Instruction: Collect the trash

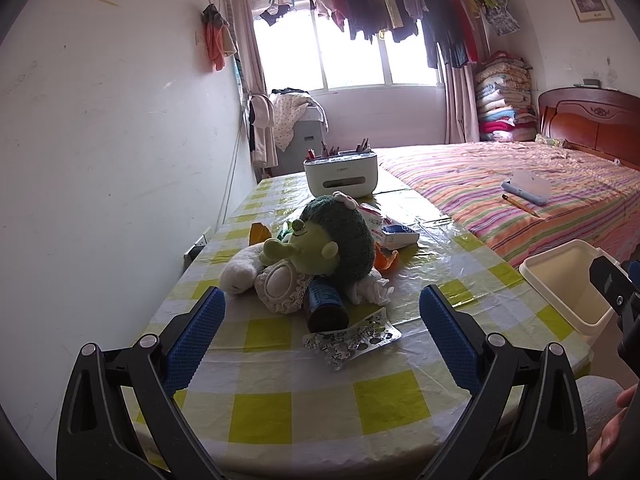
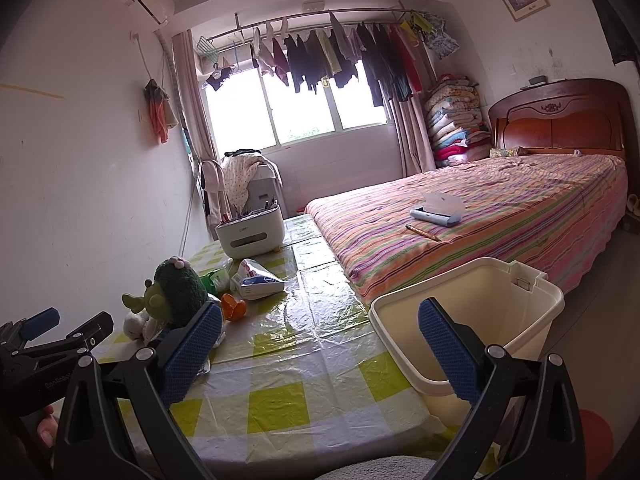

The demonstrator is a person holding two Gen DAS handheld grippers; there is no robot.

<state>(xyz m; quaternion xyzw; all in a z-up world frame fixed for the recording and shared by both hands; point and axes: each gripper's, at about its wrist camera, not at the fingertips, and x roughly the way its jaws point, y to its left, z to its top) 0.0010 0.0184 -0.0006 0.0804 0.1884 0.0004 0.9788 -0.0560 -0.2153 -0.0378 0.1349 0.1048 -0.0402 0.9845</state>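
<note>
Crinkled silver wrapper point(image 1: 352, 338), black-printed, flat on table point(image 1: 280, 408)

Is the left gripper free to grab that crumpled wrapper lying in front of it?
Probably yes. The left gripper is open and holds nothing, and the wrapper lies flat on the table between its fingers. Only the dark bottle touches its far edge.

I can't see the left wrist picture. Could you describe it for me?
An open two-finger gripper hovers over a yellow-checked table, facing a crumpled wrapper, a dark bottle and a green plush doll. A cream bin stands right.
</note>
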